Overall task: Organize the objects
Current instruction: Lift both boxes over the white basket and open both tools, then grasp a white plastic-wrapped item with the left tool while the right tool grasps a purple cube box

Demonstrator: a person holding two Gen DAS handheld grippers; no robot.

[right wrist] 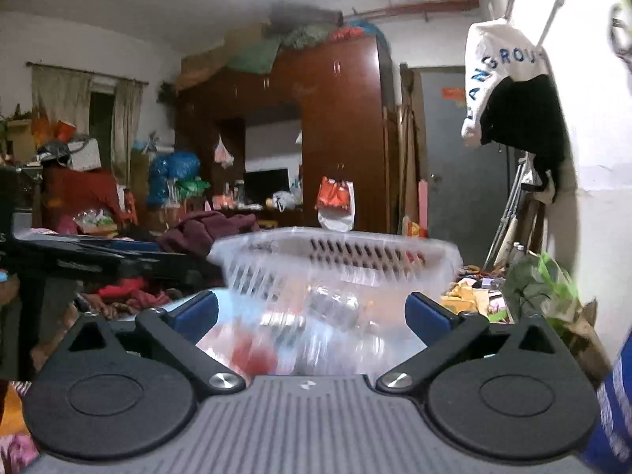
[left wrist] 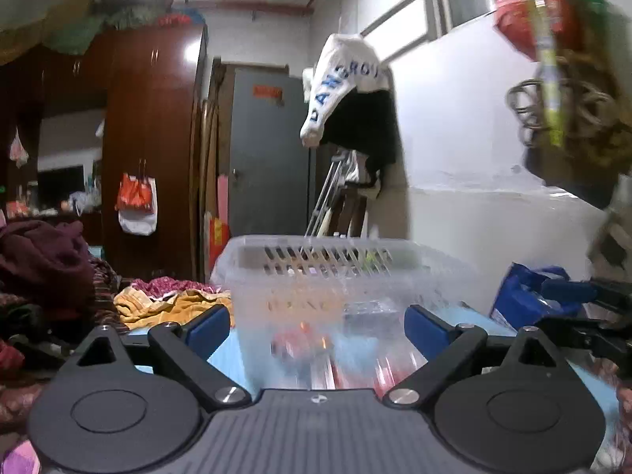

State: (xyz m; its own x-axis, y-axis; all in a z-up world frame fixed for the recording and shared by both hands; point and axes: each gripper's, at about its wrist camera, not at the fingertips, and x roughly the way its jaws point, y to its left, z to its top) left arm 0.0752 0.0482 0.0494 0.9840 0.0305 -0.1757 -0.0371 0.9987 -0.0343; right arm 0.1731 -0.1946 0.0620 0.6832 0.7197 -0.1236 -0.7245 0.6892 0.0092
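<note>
Two grippers face one clear plastic slotted basket (left wrist: pixel 335 276) on a light blue surface (left wrist: pixel 225 351). Left gripper (left wrist: pixel 318 326) stands wide open, its blue pads either side of the basket's near wall, not pressing it. Right gripper (right wrist: pixel 312 316) is likewise spread wide before the basket (right wrist: pixel 335 260). Blurred red and clear items lie inside the basket. Behind the basket stands a brown wardrobe (left wrist: pixel 154 138).
</note>
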